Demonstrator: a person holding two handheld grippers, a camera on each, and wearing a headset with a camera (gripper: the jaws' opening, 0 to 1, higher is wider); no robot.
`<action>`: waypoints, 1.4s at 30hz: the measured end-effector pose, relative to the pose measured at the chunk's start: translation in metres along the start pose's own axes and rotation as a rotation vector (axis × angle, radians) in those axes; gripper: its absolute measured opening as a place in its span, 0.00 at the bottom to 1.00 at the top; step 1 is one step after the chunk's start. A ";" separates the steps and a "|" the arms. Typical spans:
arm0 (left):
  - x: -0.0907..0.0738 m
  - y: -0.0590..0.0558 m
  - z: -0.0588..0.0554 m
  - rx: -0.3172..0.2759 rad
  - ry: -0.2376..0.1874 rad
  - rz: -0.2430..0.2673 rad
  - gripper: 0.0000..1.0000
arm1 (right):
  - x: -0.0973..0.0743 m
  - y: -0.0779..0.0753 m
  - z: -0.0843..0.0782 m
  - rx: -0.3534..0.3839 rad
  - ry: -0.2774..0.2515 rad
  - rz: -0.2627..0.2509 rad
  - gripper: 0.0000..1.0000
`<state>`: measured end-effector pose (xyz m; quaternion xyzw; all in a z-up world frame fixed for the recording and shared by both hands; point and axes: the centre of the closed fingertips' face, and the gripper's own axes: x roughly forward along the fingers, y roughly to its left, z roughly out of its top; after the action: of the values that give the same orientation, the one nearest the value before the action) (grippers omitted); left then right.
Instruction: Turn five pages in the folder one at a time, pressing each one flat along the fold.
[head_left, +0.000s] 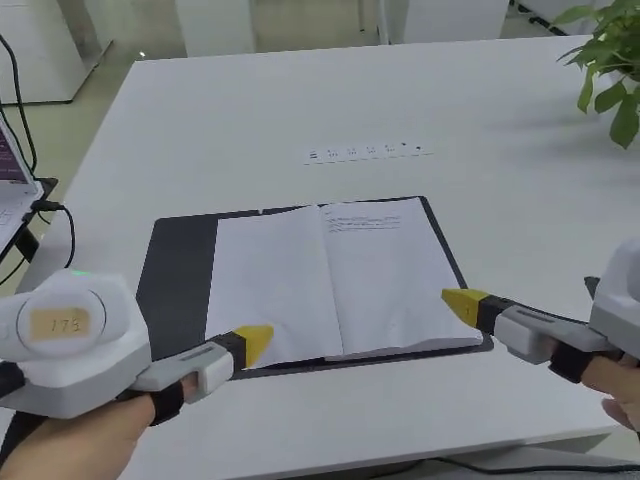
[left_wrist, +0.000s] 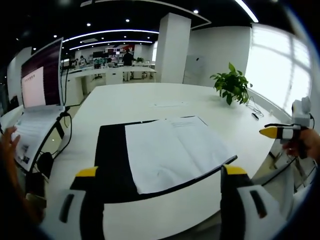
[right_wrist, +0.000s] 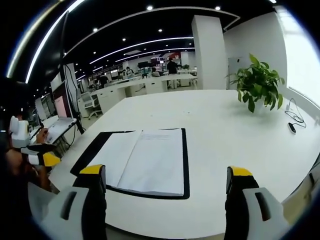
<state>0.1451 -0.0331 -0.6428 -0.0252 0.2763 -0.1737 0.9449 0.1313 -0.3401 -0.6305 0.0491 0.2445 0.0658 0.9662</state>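
Folder (head_left: 318, 285) lies open and flat on the white table (head_left: 300, 90), close to its near edge, with wide bare tabletop beyond it and to the right. Inside it, white pages (head_left: 390, 275) cover the middle and right, and the black cover (head_left: 178, 280) shows at the left. The right page carries a few printed lines at its top. Left tool (head_left: 252, 343) is at the near left page corner, right tool (head_left: 465, 303) at the near right edge. Both are spread wide. A potted plant (head_left: 610, 70) stands far right.
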 end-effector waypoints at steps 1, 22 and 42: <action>0.004 -0.005 0.001 -0.003 -0.001 -0.009 0.99 | 0.000 -0.003 -0.002 0.007 0.001 0.000 1.00; 0.099 -0.124 -0.010 0.071 0.061 -0.205 0.82 | 0.002 -0.020 -0.016 0.085 -0.011 0.073 0.92; 0.181 -0.201 -0.047 0.176 0.077 -0.295 0.68 | 0.015 -0.022 -0.028 0.085 -0.005 0.134 0.91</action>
<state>0.1992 -0.2811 -0.7464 0.0241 0.2895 -0.3346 0.8965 0.1330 -0.3580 -0.6642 0.1064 0.2407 0.1196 0.9573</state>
